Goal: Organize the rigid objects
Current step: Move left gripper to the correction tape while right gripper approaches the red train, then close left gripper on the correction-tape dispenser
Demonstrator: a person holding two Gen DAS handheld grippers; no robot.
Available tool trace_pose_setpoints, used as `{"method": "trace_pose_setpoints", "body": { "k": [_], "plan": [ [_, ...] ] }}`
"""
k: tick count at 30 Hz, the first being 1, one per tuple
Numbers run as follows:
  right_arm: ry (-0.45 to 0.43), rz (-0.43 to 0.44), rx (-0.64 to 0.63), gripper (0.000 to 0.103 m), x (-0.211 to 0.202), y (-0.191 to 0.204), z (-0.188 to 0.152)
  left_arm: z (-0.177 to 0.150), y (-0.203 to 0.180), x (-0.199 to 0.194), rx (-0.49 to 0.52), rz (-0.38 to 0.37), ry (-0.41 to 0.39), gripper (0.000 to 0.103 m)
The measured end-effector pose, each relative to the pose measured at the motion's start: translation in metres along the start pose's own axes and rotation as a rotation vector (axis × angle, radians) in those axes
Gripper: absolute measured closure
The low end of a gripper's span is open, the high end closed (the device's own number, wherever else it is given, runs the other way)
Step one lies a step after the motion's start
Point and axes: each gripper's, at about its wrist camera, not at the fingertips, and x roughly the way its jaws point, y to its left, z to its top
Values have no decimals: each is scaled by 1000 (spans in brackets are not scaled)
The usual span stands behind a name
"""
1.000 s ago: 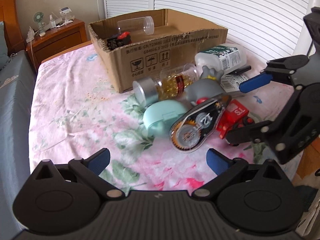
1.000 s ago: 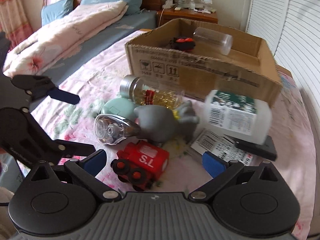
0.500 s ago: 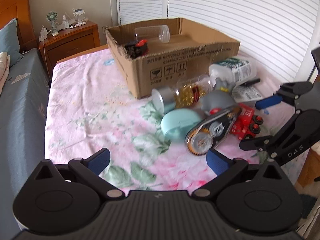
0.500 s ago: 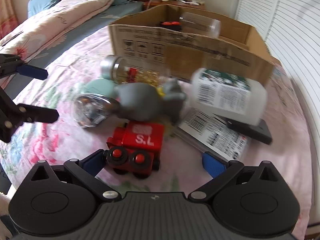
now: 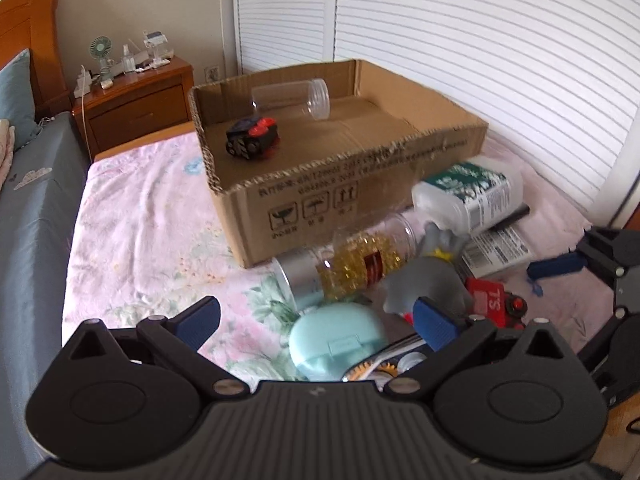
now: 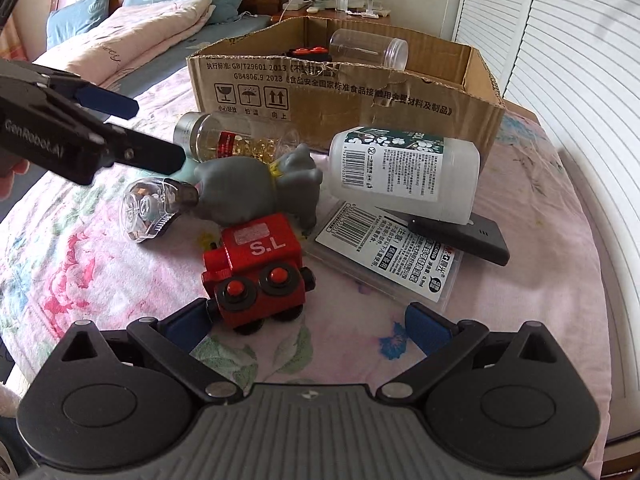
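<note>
An open cardboard box [image 5: 352,184] stands on the flowered bedspread and holds a clear jar [image 5: 292,98] and a black-and-red toy car [image 5: 252,138]. In front of it lie a capsule jar [image 6: 228,140], a grey elephant toy [image 6: 256,192], a white bottle [image 6: 404,172], a tape dispenser [image 6: 148,204], a mint case [image 5: 336,340] and a red toy train [image 6: 256,264]. My right gripper [image 6: 308,322] is open, its left finger beside the train. My left gripper [image 5: 316,316] is open over the mint case and holds nothing.
A black remote [image 6: 464,236] and a flat labelled packet [image 6: 392,256] lie under the white bottle. White shutters [image 5: 480,60] run along the far side. A wooden nightstand [image 5: 136,100] with a small fan stands behind the bed. Pillows and a duvet [image 6: 120,44] lie at the left.
My left gripper has moved forward, so the mint case and tape dispenser now sit between and under its fingers. My right gripper has come closer to the red train.
</note>
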Motion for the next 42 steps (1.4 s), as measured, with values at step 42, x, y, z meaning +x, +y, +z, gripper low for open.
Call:
{"method": "trace_pose_setpoints", "body": {
  "k": [42],
  "plan": [
    [-114, 93, -103, 0, -10, -11, -20, -36, -19, 2, -206, 117, 202, 1]
  ]
}}
